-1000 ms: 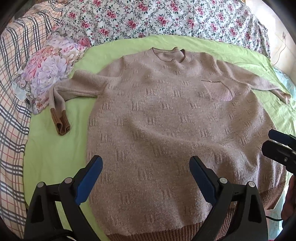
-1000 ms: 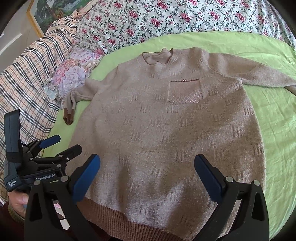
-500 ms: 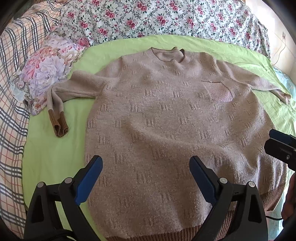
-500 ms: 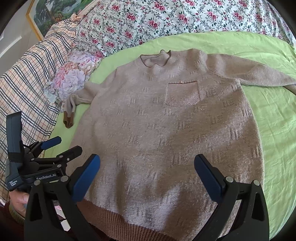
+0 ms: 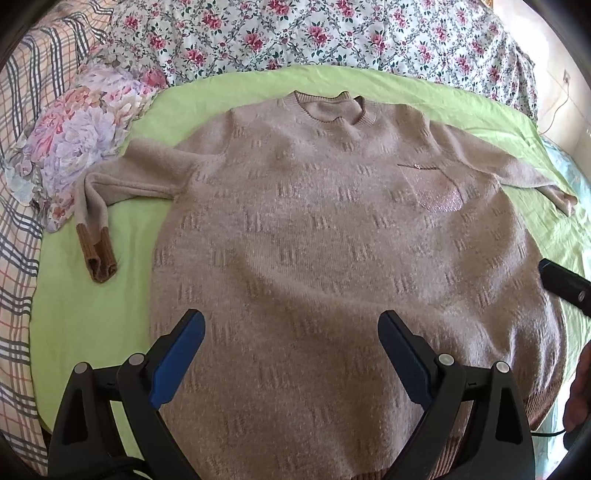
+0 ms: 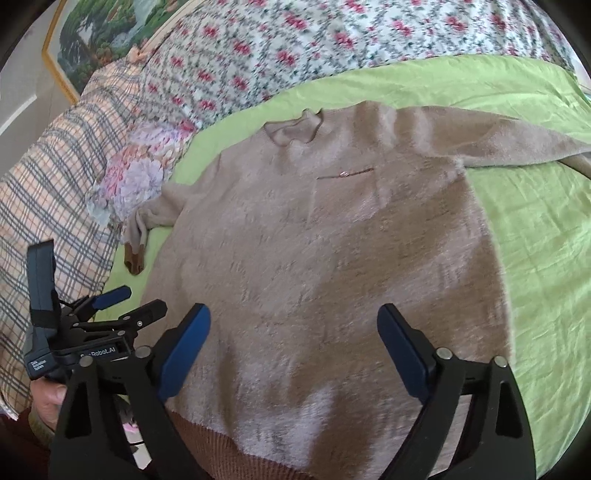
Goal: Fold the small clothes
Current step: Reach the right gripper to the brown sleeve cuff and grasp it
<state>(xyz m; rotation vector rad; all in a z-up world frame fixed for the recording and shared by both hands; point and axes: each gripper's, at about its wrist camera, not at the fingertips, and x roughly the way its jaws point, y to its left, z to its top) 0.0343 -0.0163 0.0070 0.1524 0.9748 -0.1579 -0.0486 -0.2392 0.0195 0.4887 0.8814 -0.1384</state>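
A beige knit sweater (image 5: 332, 240) lies flat, face up, on a green sheet (image 5: 85, 314), neck at the far side. Its chest pocket (image 5: 432, 188) shows on the right. Its left sleeve (image 5: 122, 184) is bent, with the brown cuff (image 5: 98, 254) pointing toward me; the other sleeve (image 5: 517, 173) stretches right. My left gripper (image 5: 291, 332) is open and empty above the sweater's lower body. My right gripper (image 6: 293, 325) is open and empty above the lower body (image 6: 332, 277), near the brown hem (image 6: 229, 454). The left gripper also shows in the right wrist view (image 6: 125, 306).
A floral pillow (image 5: 81, 133) lies at the left by the bent sleeve. A rose-print quilt (image 5: 314, 33) runs along the far side and a plaid blanket (image 5: 18, 240) along the left. A framed picture (image 6: 92, 44) hangs at the far left.
Both grippers have shifted slightly over the sweater; the right wrist view has swung a little right and is blurred. Both stay open and the sweater has not moved.
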